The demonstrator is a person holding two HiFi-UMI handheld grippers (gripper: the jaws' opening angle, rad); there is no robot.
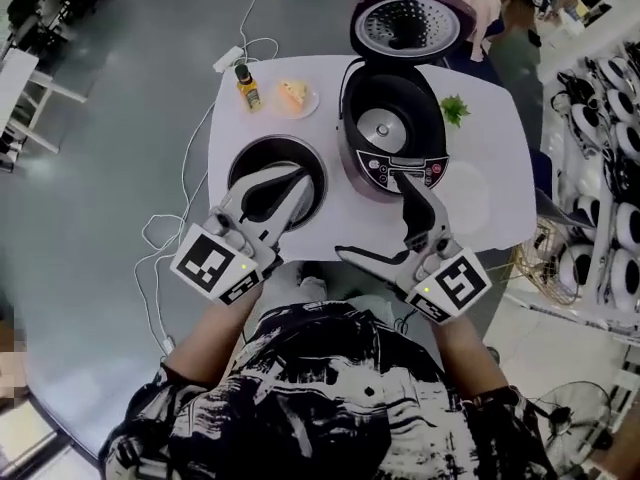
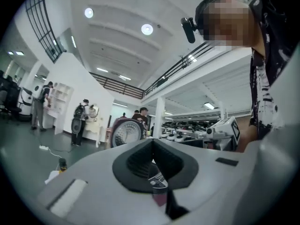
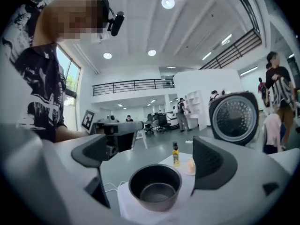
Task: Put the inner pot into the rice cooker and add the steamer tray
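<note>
The dark inner pot (image 1: 275,173) stands on the white table (image 1: 490,158), left of the maroon rice cooker (image 1: 392,133). The cooker's lid (image 1: 405,23) is raised and its well holds nothing. My left gripper (image 1: 275,190) hovers over the pot with its jaws shut and nothing between them (image 2: 152,144). My right gripper (image 1: 375,218) is wide open in front of the cooker. It faces the pot (image 3: 155,186), which sits apart ahead of its jaws (image 3: 154,159). A pale round shape (image 1: 465,196), perhaps the steamer tray, lies right of the cooker.
A small yellow bottle (image 1: 247,86) and a plate of food (image 1: 296,96) sit at the table's far left. Green leaves (image 1: 455,109) lie beside the cooker. Cables and a power strip (image 1: 228,58) trail over the floor on the left. Shelves of appliances (image 1: 600,168) stand on the right.
</note>
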